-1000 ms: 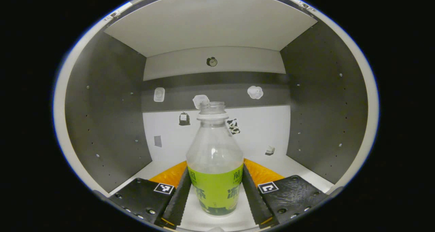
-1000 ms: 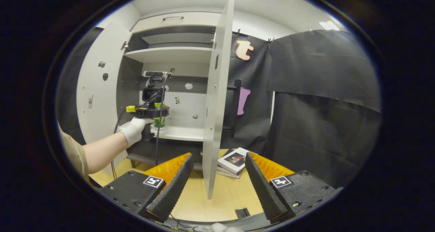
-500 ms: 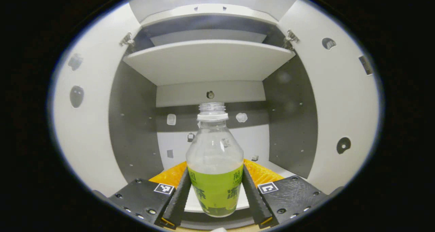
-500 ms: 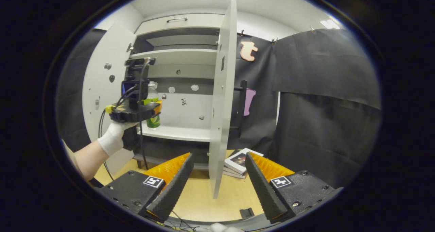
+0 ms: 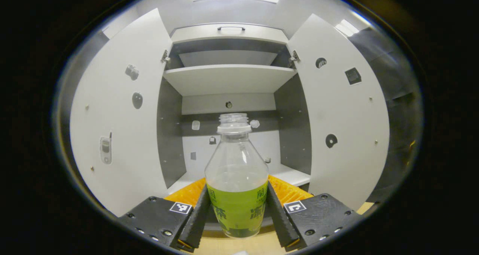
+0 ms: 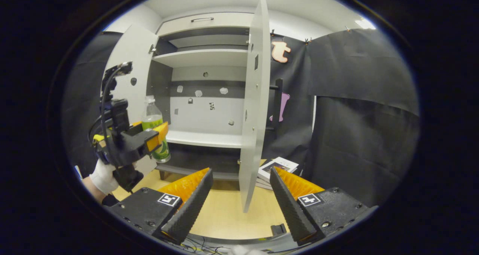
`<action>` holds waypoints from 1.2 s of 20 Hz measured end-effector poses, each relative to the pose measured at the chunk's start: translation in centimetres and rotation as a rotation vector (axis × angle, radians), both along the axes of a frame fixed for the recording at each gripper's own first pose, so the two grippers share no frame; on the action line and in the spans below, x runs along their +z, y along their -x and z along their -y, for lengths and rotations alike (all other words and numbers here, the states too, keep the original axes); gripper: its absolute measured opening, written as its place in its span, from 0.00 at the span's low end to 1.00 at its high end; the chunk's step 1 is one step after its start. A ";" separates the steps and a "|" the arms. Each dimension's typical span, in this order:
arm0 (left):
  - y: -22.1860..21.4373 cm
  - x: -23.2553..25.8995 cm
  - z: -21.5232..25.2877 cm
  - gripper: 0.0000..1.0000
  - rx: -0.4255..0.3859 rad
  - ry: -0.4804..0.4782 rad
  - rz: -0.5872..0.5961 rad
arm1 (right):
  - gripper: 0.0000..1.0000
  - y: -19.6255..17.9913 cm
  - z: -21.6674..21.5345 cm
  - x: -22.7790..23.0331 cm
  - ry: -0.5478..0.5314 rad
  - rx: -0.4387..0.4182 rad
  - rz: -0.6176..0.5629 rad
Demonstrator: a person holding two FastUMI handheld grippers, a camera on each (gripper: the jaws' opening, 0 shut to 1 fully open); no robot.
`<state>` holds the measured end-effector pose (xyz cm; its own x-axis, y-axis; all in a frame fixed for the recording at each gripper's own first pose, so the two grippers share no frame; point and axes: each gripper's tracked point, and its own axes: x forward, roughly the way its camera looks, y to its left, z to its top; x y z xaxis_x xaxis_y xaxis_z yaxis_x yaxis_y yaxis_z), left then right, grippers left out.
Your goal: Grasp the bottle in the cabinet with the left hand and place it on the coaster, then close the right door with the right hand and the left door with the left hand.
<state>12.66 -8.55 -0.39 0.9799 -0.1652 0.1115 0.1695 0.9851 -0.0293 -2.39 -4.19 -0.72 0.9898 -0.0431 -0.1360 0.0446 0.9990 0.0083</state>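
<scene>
A clear uncapped bottle (image 5: 236, 180) with a green label stands upright between the fingers of my left gripper (image 5: 237, 219), which is shut on its lower body. In the right gripper view that same bottle (image 6: 155, 129) hangs in the air in front of the cabinet's lower shelf (image 6: 204, 138), carried by the left gripper (image 6: 151, 139) in a gloved hand (image 6: 101, 174). Both cabinet doors stand open: the left door (image 5: 119, 116) and the right door (image 5: 338, 113). My right gripper (image 6: 239, 206) is open, with the right door's edge (image 6: 254, 109) just beyond its fingers.
A wooden table top (image 6: 224, 214) lies below the cabinet, with a stack of books (image 6: 278, 167) behind the right door. Small stickers dot the cabinet's back wall (image 5: 228, 143) and doors. An upper shelf (image 5: 228, 77) spans the cabinet. Black cloth (image 6: 359, 116) hangs on the right.
My left gripper has drawn back out of the cabinet with the bottle in it, so both doors now frame the view. The right gripper has shifted slightly toward the right door.
</scene>
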 end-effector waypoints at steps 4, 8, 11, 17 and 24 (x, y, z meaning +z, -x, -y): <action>3.2 -4.5 0.1 0.75 -0.018 -0.020 -0.012 | 1.00 0.0 -0.2 -0.8 0.001 0.008 -0.013; 5.6 -8.8 0.5 0.75 -0.045 -0.047 -0.026 | 1.00 0.2 -0.1 -1.7 0.016 0.009 -0.045; 7.2 -12.4 1.6 0.75 -0.084 -0.037 -0.048 | 0.99 0.4 -0.3 -2.1 0.010 0.012 -0.060; 9.1 -18.3 2.7 0.75 -0.130 -0.005 -0.052 | 1.00 0.5 -0.5 -2.8 0.033 0.025 -0.096; 9.6 -24.1 3.7 0.75 -0.164 -0.014 -0.082 | 1.00 0.5 -0.4 -4.0 0.037 0.021 -0.148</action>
<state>3.03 -12.21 -24.51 0.9454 -0.3247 0.0293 0.3256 0.9448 -0.0357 -2.86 -3.82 -4.76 0.9596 -0.0304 -0.2796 0.0217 0.9992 -0.0341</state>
